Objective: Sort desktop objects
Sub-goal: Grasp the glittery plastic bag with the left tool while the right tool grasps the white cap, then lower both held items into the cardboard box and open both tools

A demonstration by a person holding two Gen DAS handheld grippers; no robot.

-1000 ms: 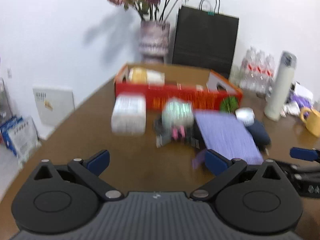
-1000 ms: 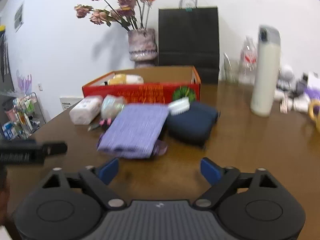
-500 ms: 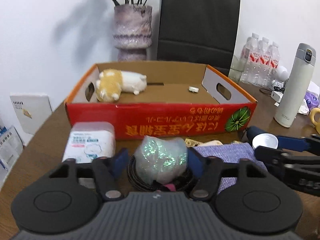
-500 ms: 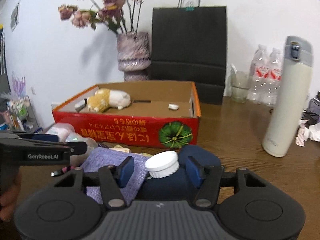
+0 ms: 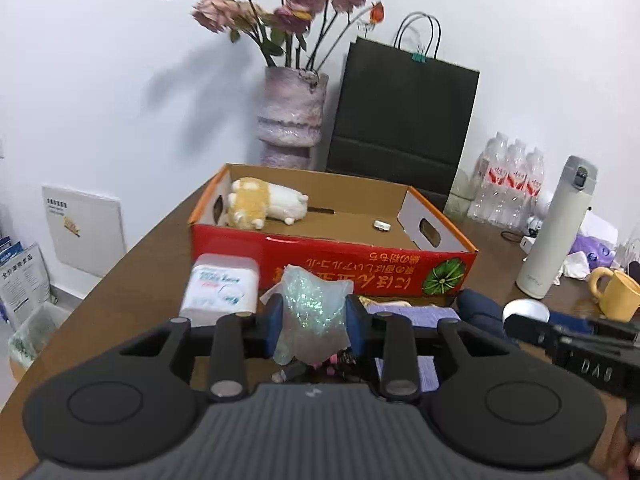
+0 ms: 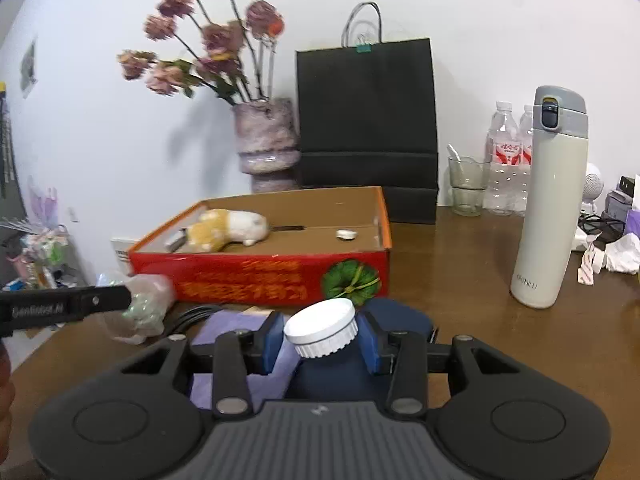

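Note:
My left gripper (image 5: 315, 322) is closing, and its blue pads press into a crinkly glitter-filled plastic bag (image 5: 312, 304) held a little above the table. That bag (image 6: 144, 308) also shows at the left of the right wrist view. My right gripper (image 6: 321, 340) is closing too, its pads against the white ribbed lid of a small jar (image 6: 320, 326), which sits tilted above a navy pouch (image 6: 340, 376). Just beyond both stands the red cardboard box (image 5: 332, 258) with a plush toy (image 5: 264, 202) in it.
A tissue pack (image 5: 220, 288), a purple cloth (image 5: 416, 314) and a black cable coil (image 6: 192, 316) lie in front of the box. A white thermos (image 6: 548, 200), yellow mug (image 5: 616, 296) and water bottles (image 5: 512, 184) stand right; a vase (image 5: 292, 116) and black paper bag (image 5: 404, 120) stand behind.
Both grippers came forward from wide open. The left one narrowed onto the glitter bag, the right one onto the white-lidded jar, and both objects now sit higher than before.

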